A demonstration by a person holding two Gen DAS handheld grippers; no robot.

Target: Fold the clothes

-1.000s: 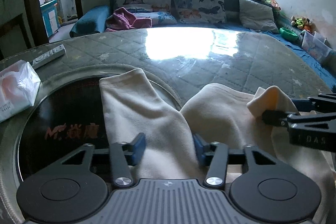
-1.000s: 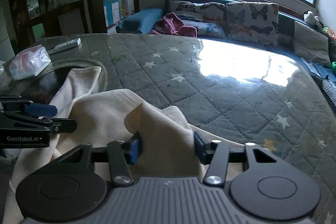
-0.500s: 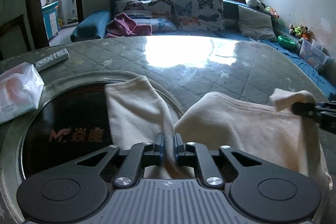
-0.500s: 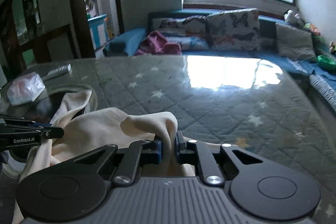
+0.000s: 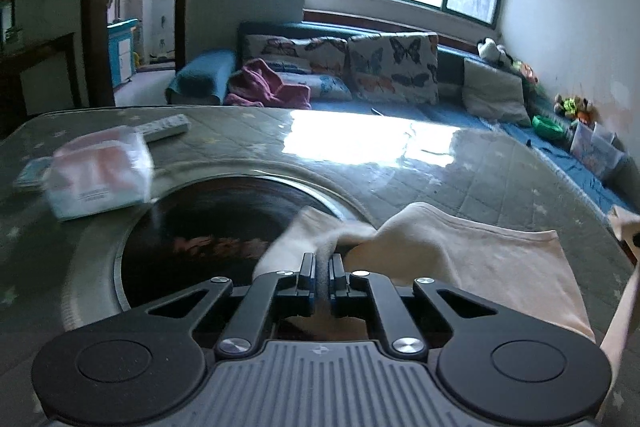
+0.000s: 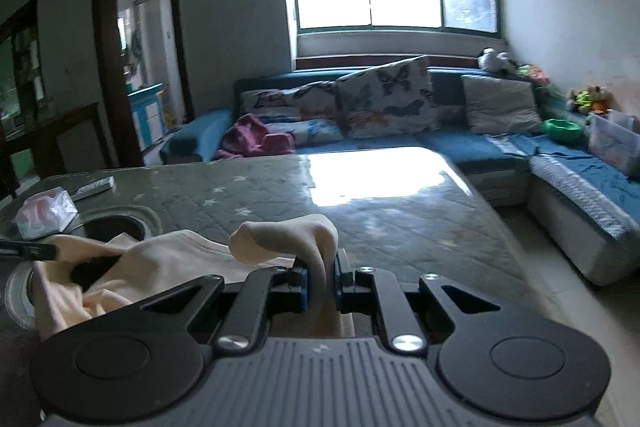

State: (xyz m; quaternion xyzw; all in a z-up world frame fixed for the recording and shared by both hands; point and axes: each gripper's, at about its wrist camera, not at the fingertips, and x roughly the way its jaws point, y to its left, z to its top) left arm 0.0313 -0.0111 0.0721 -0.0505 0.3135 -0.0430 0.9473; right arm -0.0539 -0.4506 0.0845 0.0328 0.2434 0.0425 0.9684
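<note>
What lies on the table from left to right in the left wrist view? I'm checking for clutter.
Tissue pack → remote control → dark round inset → cream garment.

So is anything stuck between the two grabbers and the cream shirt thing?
No. The left gripper and right gripper are each shut right on the cream garment, with only its cloth between the jaws.

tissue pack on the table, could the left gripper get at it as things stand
Probably not right now. The way to the tissue pack looks free across the table, but the left gripper is shut on the cream garment, which the right gripper grips too. It would have to let go first.
</note>
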